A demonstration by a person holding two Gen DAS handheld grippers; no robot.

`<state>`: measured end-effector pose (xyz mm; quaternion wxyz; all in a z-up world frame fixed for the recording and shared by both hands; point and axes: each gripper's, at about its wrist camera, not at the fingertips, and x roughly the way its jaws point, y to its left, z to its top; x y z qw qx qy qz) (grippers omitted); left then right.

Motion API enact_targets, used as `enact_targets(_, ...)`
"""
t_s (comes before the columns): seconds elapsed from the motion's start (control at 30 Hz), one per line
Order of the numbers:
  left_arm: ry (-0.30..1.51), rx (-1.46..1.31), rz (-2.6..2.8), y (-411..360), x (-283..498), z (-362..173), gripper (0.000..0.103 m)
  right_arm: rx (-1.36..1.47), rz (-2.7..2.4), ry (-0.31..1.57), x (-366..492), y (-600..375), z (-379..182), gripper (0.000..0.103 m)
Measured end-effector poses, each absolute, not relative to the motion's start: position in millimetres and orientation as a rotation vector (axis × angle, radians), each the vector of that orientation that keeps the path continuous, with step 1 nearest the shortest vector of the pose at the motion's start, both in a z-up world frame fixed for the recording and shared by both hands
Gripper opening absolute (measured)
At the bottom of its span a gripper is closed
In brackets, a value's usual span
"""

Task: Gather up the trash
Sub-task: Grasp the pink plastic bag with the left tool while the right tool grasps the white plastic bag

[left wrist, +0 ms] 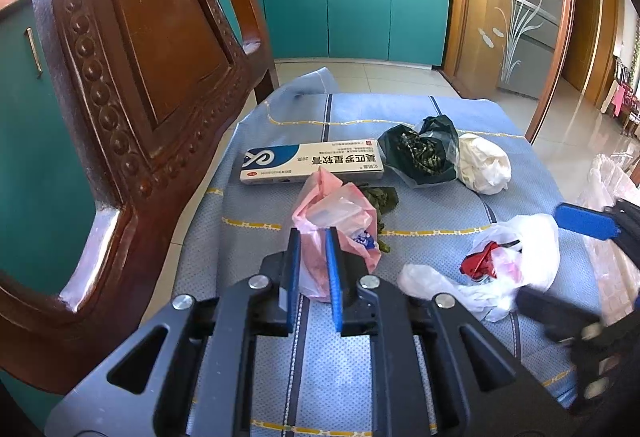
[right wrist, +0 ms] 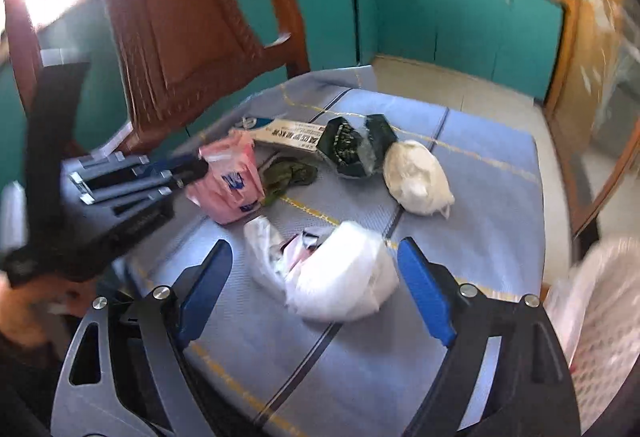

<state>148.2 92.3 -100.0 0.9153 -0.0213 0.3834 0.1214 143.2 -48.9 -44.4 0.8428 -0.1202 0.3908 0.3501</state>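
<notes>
My left gripper [left wrist: 313,237] is shut on a pink plastic bag [left wrist: 340,213], which stands on the blue tablecloth [left wrist: 420,109]; it also shows in the right wrist view [right wrist: 232,177] with the left gripper [right wrist: 196,167] on its left side. My right gripper [right wrist: 314,253] is open, its jaws on either side of a white plastic bag [right wrist: 340,277] holding red scraps [left wrist: 480,261]. Further back lie a white-and-blue medicine box [left wrist: 312,161], a dark green bag [left wrist: 424,151], a crumpled white wad [left wrist: 484,163] and a green scrap [left wrist: 380,197].
A carved wooden chair [left wrist: 132,77] stands close on the left of the table. Teal kitchen cabinets [left wrist: 352,9] are behind. A clear patterned bag [right wrist: 600,317] hangs at the table's right edge. The right gripper's blue finger [left wrist: 584,221] shows at the right.
</notes>
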Motion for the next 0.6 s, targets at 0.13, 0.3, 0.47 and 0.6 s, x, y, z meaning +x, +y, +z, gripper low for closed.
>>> enact_targets(0.13,0.786,-0.07,0.245,96,148,-101,0.016,-0.332,0.708,0.908,153,-38,-65,0.054)
enact_targets(0.3,0.8,-0.109,0.22,99,151,-106,0.026,-0.329,0.7,0.937,144,-52,-82,0.046)
enact_targets(0.47,0.794,-0.109,0.218,96,149,-106,0.012,-0.265,0.68,0.91,136,-66,-73,0.034)
enact_targets(0.6,0.733,-0.12,0.231,96,134,-90,0.011,-0.23,0.648,0.837,121,-79,-47,0.034)
